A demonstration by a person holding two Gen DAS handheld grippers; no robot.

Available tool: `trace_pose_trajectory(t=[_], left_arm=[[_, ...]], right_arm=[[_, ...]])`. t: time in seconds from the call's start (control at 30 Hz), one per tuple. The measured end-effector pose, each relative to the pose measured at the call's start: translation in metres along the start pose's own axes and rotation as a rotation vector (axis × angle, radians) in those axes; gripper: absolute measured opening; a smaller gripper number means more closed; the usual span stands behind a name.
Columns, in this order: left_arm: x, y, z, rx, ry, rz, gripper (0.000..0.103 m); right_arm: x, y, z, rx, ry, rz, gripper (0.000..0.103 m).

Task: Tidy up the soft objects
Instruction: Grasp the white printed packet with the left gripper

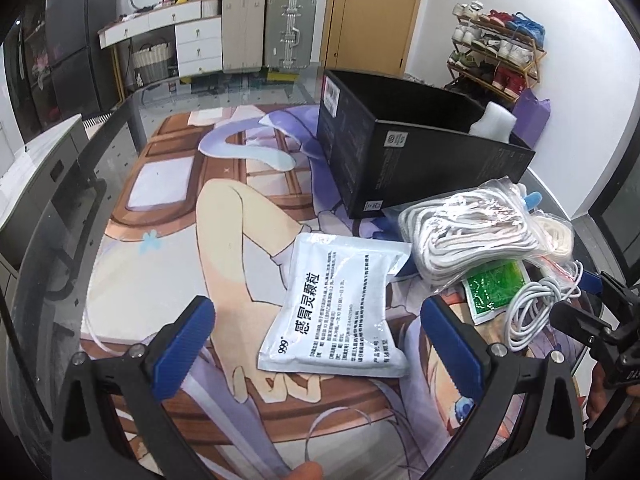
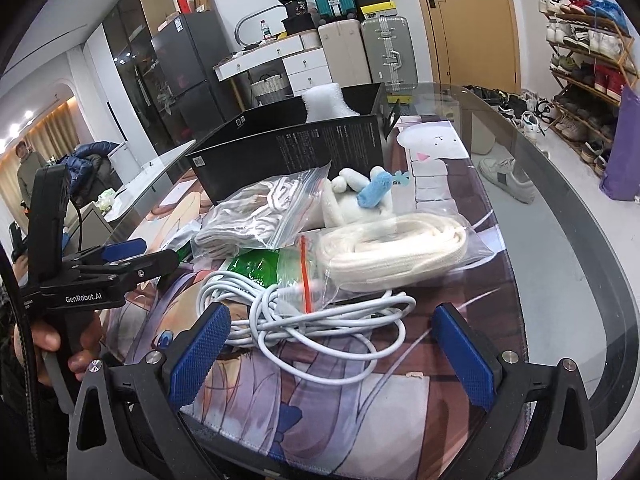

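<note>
Holding both claws wide and empty, we see the left claw (image 1: pixel 316 344) flanking the white sachet (image 1: pixel 334 308), seemingly untouched, its long axis running away from us, and the right claw (image 2: pixel 332 356) over the cable coil (image 2: pixel 304 312).

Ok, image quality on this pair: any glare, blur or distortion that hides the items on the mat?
Left wrist view: strong fisheye bending and dark corners; the white sachet reads sharp, glare on the bagged laces, reflections on the glass table. Right wrist view: same bending; white cable crisp, sheen on the bagged cream rope, ceiling lights blown out at far left.
</note>
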State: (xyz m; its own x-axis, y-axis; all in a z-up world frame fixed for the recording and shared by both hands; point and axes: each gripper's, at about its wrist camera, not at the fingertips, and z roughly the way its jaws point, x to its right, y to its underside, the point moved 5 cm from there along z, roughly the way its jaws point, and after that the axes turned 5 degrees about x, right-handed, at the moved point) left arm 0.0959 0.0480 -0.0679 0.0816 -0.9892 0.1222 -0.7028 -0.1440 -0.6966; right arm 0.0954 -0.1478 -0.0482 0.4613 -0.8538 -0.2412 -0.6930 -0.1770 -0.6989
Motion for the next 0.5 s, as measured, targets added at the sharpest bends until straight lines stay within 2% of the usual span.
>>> trace_pose_trajectory(t=[0.33,0.5], left_arm=[[-0.001,-0.0031,0.0062,-0.028,-0.039,0.01,0.103],[0.0027,-0.0029,0.0107,-0.04,-0.072,0.057,0.098]], right_arm=[[-0.0059,0.0025,0.0052,0.014,0.014,-0.035,0.102],[-0.0028,0.0049,0.002,0.023,0.0,-0.029,0.102]])
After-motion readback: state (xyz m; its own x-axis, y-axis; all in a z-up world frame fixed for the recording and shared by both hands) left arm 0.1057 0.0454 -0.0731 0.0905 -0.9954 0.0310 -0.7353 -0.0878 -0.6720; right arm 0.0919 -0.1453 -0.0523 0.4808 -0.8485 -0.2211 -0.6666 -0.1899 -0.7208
